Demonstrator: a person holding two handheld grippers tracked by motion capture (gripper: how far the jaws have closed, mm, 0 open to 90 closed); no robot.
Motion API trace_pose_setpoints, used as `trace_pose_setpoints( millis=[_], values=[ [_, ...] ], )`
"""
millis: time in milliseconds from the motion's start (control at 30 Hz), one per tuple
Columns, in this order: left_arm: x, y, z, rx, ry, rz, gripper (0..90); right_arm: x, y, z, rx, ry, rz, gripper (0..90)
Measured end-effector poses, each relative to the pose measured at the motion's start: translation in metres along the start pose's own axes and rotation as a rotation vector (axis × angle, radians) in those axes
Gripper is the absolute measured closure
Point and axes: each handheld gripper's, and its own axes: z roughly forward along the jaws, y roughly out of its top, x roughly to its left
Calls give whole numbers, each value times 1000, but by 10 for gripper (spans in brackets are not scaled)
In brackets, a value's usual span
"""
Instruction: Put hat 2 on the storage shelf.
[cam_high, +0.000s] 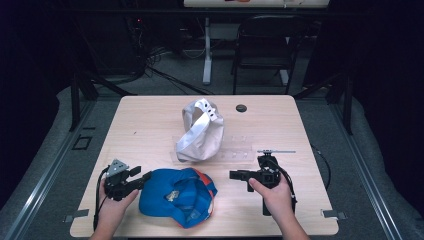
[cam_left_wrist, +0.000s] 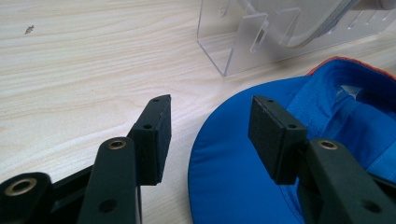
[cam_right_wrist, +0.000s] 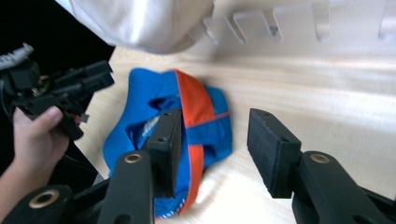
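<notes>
A blue cap (cam_high: 177, 196) with an orange panel lies upside down near the table's front edge. My left gripper (cam_high: 142, 177) is at its left side, open. In the left gripper view the jaws (cam_left_wrist: 210, 135) stand apart over the edge of the blue brim (cam_left_wrist: 233, 182), one pad above bare wood and the other above the brim, with no pad pressing on it. My right gripper (cam_high: 235, 174) is open, to the right of the cap and pointing at it, a short way off. In the right gripper view nothing lies between its pads (cam_right_wrist: 215, 144), and the cap (cam_right_wrist: 187, 121) lies beyond them.
A white cap (cam_high: 200, 131) hangs on a clear acrylic rack (cam_high: 235, 152) at the table's middle, just behind the blue cap. A small black disc (cam_high: 241, 108) lies at the back of the table. A black chair (cam_high: 267, 45) stands beyond the far edge.
</notes>
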Motion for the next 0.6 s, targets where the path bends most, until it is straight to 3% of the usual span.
trace_pose_setpoints(
  millis=[167, 333, 367, 400, 433, 500, 600],
  values=[
    [-1, -3, -2, 2, 10, 12, 498, -4, -14, 2, 22, -5, -28, 567],
    [1, -10, -10, 8, 33, 8, 500, -7, -24, 6, 66, 36, -51, 576],
    [1, -12, -12, 6, 37, 6, 500, -7, -28, 11, 61, 50, -35, 576],
    [2, -13, -13, 6, 38, 5, 501, -8, -28, 13, 96, 43, -53, 576],
    [2, -14, -15, 7, 47, 2, 501, -7, -31, 19, 71, 93, -21, 577],
    [4, -17, -19, 7, 56, -3, 501, -7, -35, 26, 123, 95, -36, 577],
    [5, -21, -24, 11, 71, -9, 501, -7, -41, 39, 150, 124, -22, 577]
  ],
)
